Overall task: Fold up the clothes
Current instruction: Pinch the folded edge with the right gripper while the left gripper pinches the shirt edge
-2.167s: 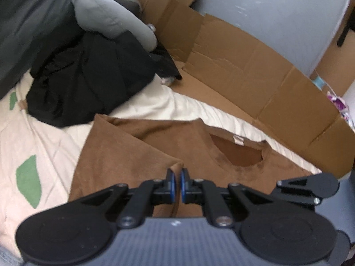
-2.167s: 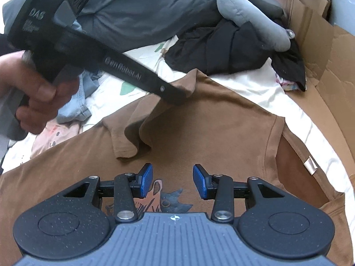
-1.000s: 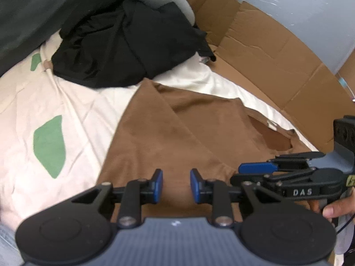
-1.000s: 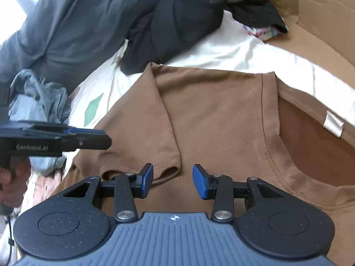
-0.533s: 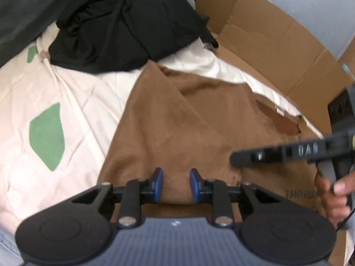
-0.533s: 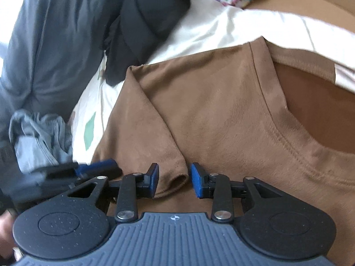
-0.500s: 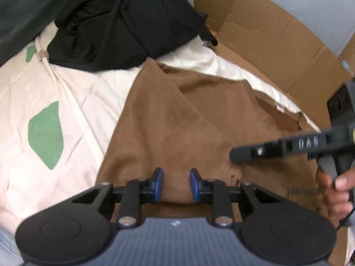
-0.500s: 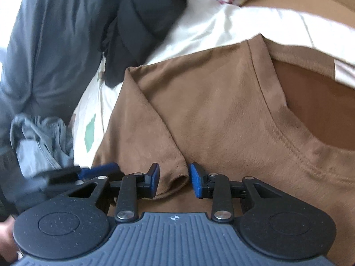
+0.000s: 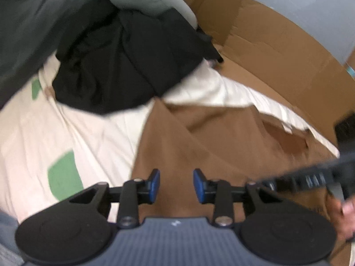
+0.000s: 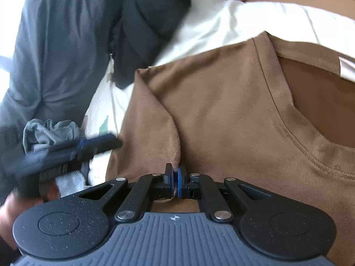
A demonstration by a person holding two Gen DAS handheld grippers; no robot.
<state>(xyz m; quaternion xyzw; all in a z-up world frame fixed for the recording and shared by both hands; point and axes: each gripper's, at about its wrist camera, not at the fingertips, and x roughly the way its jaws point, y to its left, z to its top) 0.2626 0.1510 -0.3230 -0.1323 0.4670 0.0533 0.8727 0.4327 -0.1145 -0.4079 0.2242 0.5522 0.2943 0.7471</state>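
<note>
Brown shirt point(image 10: 221, 110) spread across centre and right of frame on a cream sheet point(image 9: 77, 133), folded sleeve point(image 10: 159, 128) lying over the chest. Right gripper point(image 10: 175, 177) at lower centre, clamped on the sleeve's cuff. Left gripper point(image 9: 176, 184) at lower centre of its own view, blue pads apart over the shirt's left edge, holding nothing. Black clothes point(image 9: 124, 66) heaped at upper left. Probably mid sleeve fold; next likely calls for drawing the cuff flat, then releasing.

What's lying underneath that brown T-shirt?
The brown T-shirt lies on a cream sheet with green patches, which shows around its edges. Whatever is directly under the shirt's middle is covered.
</note>
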